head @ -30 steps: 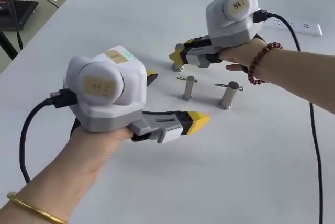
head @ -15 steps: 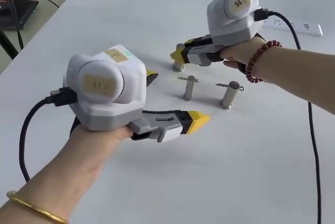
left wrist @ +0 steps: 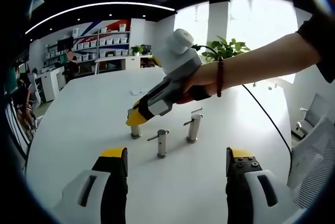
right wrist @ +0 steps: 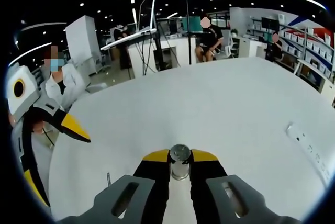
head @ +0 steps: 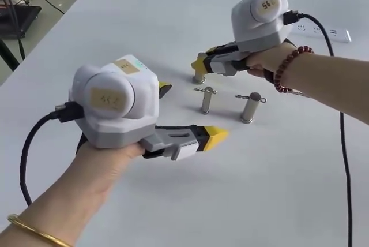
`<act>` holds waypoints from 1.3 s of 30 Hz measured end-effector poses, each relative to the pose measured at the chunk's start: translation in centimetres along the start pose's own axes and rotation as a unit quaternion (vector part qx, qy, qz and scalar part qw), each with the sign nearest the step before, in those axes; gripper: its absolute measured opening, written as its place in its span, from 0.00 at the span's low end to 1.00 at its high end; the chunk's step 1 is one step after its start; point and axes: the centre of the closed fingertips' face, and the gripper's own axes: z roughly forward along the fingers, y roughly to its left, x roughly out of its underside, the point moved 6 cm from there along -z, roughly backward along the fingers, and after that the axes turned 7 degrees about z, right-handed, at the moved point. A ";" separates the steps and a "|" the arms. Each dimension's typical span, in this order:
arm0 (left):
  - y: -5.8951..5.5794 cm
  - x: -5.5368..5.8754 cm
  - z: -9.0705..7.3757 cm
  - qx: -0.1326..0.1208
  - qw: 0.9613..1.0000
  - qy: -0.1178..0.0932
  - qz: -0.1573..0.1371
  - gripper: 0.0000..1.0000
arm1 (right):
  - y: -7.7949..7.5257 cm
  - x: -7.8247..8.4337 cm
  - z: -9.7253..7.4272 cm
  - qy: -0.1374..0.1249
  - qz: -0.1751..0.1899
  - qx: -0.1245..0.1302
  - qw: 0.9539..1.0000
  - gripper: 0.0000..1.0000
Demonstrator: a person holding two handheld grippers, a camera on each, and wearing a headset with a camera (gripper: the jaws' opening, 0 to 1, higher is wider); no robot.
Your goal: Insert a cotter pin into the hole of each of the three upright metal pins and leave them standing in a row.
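right gripper (head: 200, 64) still clamped on far metal pin (right wrist: 180, 164) | left gripper (left wrist: 177, 156) hovering; jaws stay wide

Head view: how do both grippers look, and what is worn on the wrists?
The left gripper and the right gripper each have a bulky white housing with a tan sticker, a grey neck, black jaws tipped yellow and a black cable. A gold bangle is on the left wrist, a dark red bead bracelet on the right.

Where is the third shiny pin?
The third pin stands between the jaws of the right gripper, at the row's left end in the head view, beside the middle pin.
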 end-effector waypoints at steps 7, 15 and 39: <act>0.1 0.0 0.0 -0.001 1.000 -0.001 0.002 0.78 | -0.8 1.0 -1.8 0.007 -0.001 0.016 1.000 0.08; -0.1 -0.1 0.0 0.001 1.000 -0.002 0.006 0.78 | -2.0 2.7 -4.2 0.014 0.013 0.042 0.999 0.08; -0.2 -0.4 0.1 0.006 1.000 -0.012 0.012 0.78 | -2.6 7.1 -11.9 0.020 0.043 0.099 0.994 0.08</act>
